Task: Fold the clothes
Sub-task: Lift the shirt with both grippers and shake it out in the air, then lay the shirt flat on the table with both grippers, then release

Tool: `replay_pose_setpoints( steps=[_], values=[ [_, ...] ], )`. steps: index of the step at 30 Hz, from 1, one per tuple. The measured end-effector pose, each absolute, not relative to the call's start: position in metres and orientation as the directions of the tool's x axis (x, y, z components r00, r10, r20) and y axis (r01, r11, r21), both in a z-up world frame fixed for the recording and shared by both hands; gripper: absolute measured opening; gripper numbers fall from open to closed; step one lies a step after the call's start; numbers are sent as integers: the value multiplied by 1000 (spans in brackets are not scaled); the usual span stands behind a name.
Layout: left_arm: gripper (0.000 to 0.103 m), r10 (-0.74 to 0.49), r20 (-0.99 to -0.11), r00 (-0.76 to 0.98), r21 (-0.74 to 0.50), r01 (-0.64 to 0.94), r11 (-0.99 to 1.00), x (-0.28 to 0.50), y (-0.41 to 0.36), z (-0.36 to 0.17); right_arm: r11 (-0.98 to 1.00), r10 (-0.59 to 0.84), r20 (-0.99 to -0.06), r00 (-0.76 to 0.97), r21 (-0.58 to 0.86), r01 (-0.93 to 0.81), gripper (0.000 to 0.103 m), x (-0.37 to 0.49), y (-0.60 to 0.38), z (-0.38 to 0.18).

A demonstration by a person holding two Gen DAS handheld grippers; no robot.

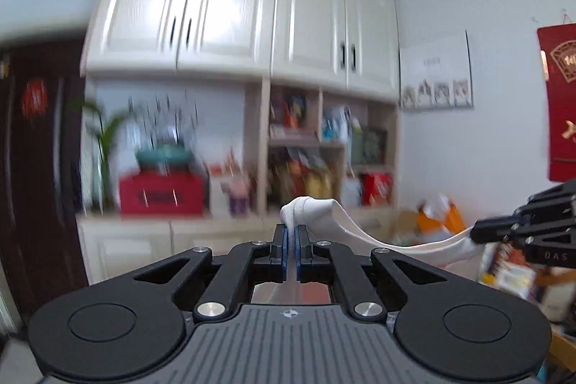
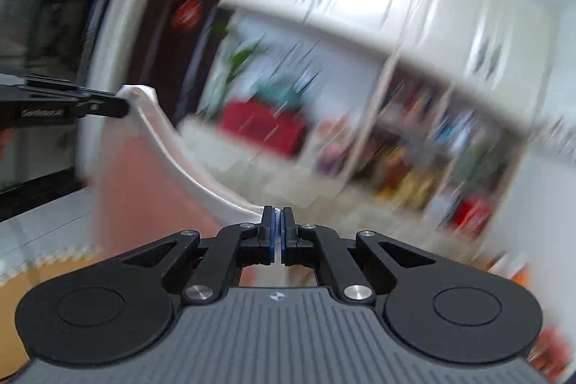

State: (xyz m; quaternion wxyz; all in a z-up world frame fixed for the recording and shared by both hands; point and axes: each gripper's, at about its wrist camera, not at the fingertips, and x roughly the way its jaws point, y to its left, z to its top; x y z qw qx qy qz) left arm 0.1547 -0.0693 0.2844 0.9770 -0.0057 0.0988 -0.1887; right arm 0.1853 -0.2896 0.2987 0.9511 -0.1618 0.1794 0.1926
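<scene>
A white garment (image 1: 334,216) hangs in the air, stretched between both grippers. My left gripper (image 1: 291,229) is shut on one bunched edge of it, which pokes up past the fingertips. The cloth runs right in a sagging band to my right gripper (image 1: 480,233), which is shut on its other end. In the right wrist view my right gripper (image 2: 277,215) is shut on the garment's edge (image 2: 187,161), and the band curves up left to the left gripper (image 2: 122,105). Most of the garment hangs below, out of view.
White wall cabinets (image 1: 252,13) and open shelves full of boxes (image 1: 306,146) stand ahead, with a red box (image 1: 160,195) and a plant (image 1: 104,139) on the counter. A dark door (image 1: 36,150) is at left. A red hanging (image 1: 558,96) is at right.
</scene>
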Motion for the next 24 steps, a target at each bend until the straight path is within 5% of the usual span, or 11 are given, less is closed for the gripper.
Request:
replay_pose_setpoints(
  steps=[7,11,17,24],
  values=[
    [3,-322,-584,745,-124,311,942,101,-47,53,887,339,-745,575,50,-458,3,155,-292,47],
    [2,-249,-686,683,-119,233,965,81,-34,-23,920,311,-822,478,134,-368,3,134,-287,-45],
    [5,-222,-708,671,-89,227,970,57,-23,-44,915,337,-835,436,181,-361,4,110,-276,-71],
    [30,-228,-703,674,-112,212,971,107,-37,-45,909,344,-821,456,168,-383,30,94,-276,-44]
  ],
)
